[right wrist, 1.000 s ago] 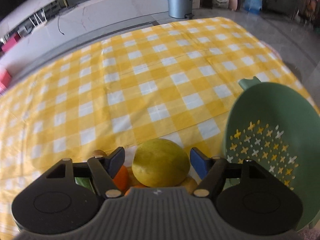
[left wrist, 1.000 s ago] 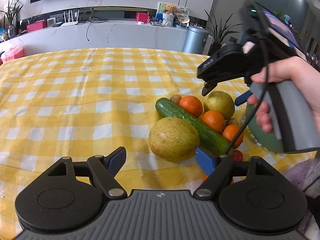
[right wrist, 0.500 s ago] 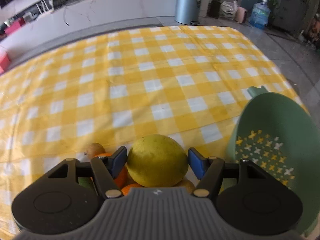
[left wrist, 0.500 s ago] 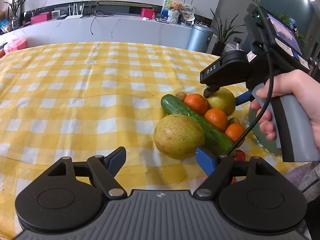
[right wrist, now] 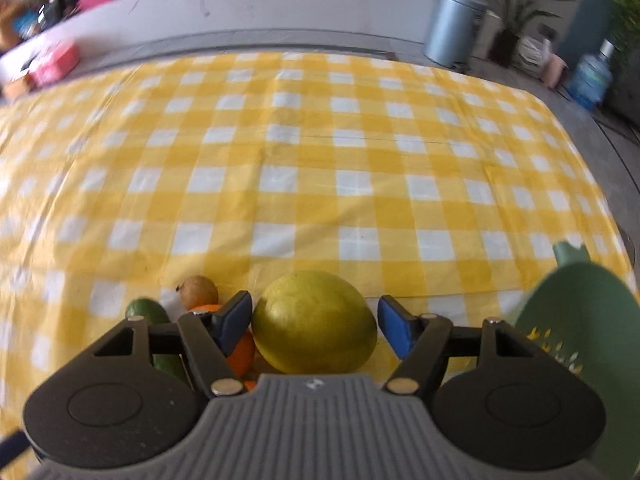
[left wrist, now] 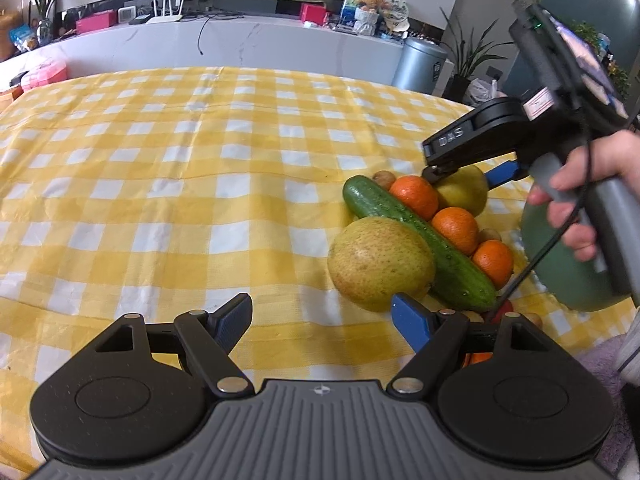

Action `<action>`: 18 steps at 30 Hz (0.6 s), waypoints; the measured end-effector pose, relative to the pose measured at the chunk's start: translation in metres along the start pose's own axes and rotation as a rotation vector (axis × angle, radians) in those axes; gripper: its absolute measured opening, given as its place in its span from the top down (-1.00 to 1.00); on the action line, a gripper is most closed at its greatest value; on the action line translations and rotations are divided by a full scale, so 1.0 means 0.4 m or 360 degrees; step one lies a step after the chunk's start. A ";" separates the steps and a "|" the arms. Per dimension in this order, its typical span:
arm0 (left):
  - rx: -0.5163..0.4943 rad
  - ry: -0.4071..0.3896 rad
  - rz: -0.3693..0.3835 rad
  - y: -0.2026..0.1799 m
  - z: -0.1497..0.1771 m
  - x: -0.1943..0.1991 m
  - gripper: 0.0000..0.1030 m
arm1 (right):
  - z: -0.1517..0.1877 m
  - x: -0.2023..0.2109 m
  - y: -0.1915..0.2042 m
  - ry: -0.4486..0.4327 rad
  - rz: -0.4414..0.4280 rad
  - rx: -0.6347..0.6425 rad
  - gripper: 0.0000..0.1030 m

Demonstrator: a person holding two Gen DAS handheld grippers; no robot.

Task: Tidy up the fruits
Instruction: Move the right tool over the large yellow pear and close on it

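Observation:
A heap of fruit lies on the yellow checked cloth: a large speckled yellow-green fruit (left wrist: 380, 264), a cucumber (left wrist: 416, 240), three oranges (left wrist: 456, 224) and a smooth yellow fruit (left wrist: 464, 196). My right gripper (left wrist: 468, 172) points down over that yellow fruit (right wrist: 314, 322). Its jaws are opening, the fruit sits between the blue pads (right wrist: 236, 320), and a gap shows on the right side. My left gripper (left wrist: 320, 306) stands open just in front of the speckled fruit, with nothing between its fingers. A green colander (right wrist: 580, 320) sits tilted right of the heap.
Small brown fruits (left wrist: 382, 176) and a small red one (left wrist: 502, 308) lie among the heap. A hand (left wrist: 580, 200) holds the right gripper's handle in front of the colander (left wrist: 560, 276). Bare cloth (left wrist: 160, 184) spreads left and far of the fruit.
My right gripper has rolled, so its view now sits level, and it has stayed over the yellow fruit. Its pads drew in around the fruit, then eased apart. The left gripper has barely moved.

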State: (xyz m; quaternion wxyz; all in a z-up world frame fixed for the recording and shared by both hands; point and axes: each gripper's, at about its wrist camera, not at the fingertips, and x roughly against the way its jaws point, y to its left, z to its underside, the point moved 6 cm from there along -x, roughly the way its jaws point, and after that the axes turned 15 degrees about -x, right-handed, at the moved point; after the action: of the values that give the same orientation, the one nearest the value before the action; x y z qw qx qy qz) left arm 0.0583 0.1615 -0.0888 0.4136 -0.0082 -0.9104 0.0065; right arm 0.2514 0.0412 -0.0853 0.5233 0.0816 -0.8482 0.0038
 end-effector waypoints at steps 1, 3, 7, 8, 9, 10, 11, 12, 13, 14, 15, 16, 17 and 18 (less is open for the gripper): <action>0.0004 0.0006 -0.0001 0.000 0.001 -0.001 -0.80 | -0.004 -0.001 -0.004 0.0040 -0.0007 -0.0001 -0.31; 0.0004 0.0008 -0.0008 0.002 0.002 -0.001 -0.80 | -0.013 -0.005 -0.013 0.0118 -0.0019 -0.0003 -0.34; 0.0011 0.0020 -0.0013 0.005 0.003 -0.003 -0.80 | -0.019 -0.013 -0.023 0.0220 0.0024 0.0020 -0.58; 0.0015 0.0026 -0.0016 0.007 0.004 -0.004 -0.80 | -0.022 -0.013 -0.026 0.0250 0.0015 0.0030 -0.58; 0.0023 0.0033 -0.0018 0.008 0.005 -0.005 -0.81 | -0.024 -0.011 -0.026 0.0267 0.0005 0.0073 -0.58; 0.0029 0.0037 -0.0020 0.010 0.006 -0.006 -0.81 | -0.026 -0.006 -0.021 0.0266 -0.0010 0.0154 -0.58; 0.0038 0.0041 -0.0028 0.013 0.006 -0.006 -0.80 | -0.028 0.002 -0.014 0.0258 -0.0031 0.0249 -0.58; 0.0044 0.0045 -0.0046 0.016 0.006 -0.006 -0.80 | -0.030 0.012 -0.010 0.0242 -0.0051 0.0332 -0.57; 0.0036 0.0041 -0.0088 0.019 0.005 -0.005 -0.80 | -0.034 0.028 -0.009 0.0203 -0.0077 0.0383 -0.56; 0.0023 0.0027 -0.0136 0.021 0.003 -0.002 -0.80 | -0.040 0.045 -0.013 0.0160 -0.0112 0.0402 -0.49; 0.0001 0.0006 -0.0184 0.022 0.000 0.004 -0.80 | -0.044 0.063 -0.016 0.0140 -0.0155 0.0425 -0.42; -0.0016 -0.0010 -0.0211 0.021 -0.003 0.008 -0.80 | -0.047 0.079 -0.018 0.0133 -0.0195 0.0454 -0.40; -0.0021 -0.0022 -0.0218 0.019 -0.005 0.012 -0.80 | -0.047 0.092 -0.021 0.0124 -0.0225 0.0491 -0.40; -0.0017 -0.0028 -0.0209 0.019 -0.006 0.013 -0.80 | -0.043 0.102 -0.024 0.0115 -0.0246 0.0551 -0.40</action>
State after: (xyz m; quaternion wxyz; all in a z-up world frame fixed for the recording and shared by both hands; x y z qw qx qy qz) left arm 0.0566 0.1692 -0.0835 0.4049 0.0496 -0.9127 -0.0255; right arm 0.2502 0.0278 -0.0418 0.5304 0.2351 -0.8067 0.1125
